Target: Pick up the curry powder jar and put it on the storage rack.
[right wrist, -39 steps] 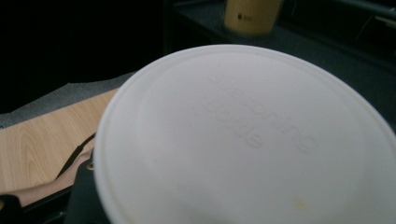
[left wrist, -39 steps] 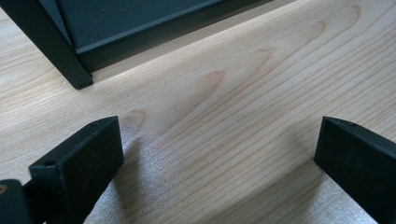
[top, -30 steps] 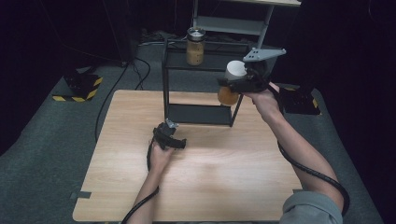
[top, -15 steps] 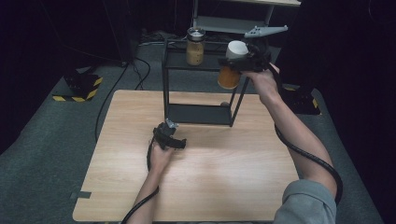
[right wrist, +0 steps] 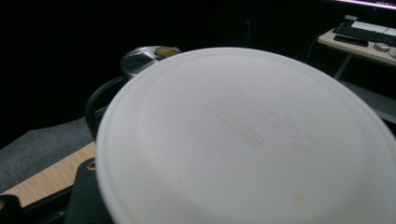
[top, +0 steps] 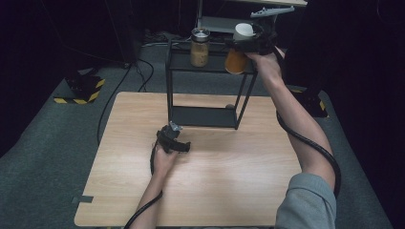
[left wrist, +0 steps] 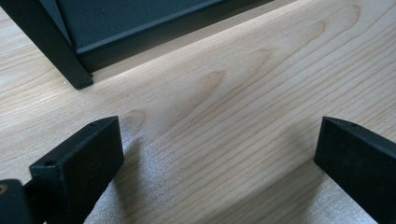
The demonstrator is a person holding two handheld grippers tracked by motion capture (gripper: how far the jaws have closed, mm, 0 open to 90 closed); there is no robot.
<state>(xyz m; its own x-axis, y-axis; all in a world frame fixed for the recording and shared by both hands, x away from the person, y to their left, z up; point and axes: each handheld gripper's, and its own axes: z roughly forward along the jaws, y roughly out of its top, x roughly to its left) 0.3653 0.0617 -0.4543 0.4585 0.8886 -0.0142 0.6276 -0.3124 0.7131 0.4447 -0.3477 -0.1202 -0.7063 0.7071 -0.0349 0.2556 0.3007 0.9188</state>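
Raised and carried farther from the person since the earlier frames: right gripper [top: 244, 44] with orange jar [top: 236, 61], now at the right end of the top shelf of black rack [top: 203, 116], previously lower and nearer the table. Left gripper [top: 177, 144] unchanged in place, resting on wooden table [top: 229, 186].

Right gripper: jaws clamped on the orange jar just under its white lid [right wrist: 243, 140]; jar hanging upright below the fingers, its base about level with the top shelf, contact with the shelf not determinable. Lid close up in the right gripper view, with raised lettering on its top. Second jar [top: 199, 46], with a metal lid, standing on the top shelf to the left of the held jar, apart from it.

Left gripper: fingers [left wrist: 79, 168] spread wide, nothing between them but bare table. Rack foot and lower shelf edge just ahead of the fingertips, not touching.
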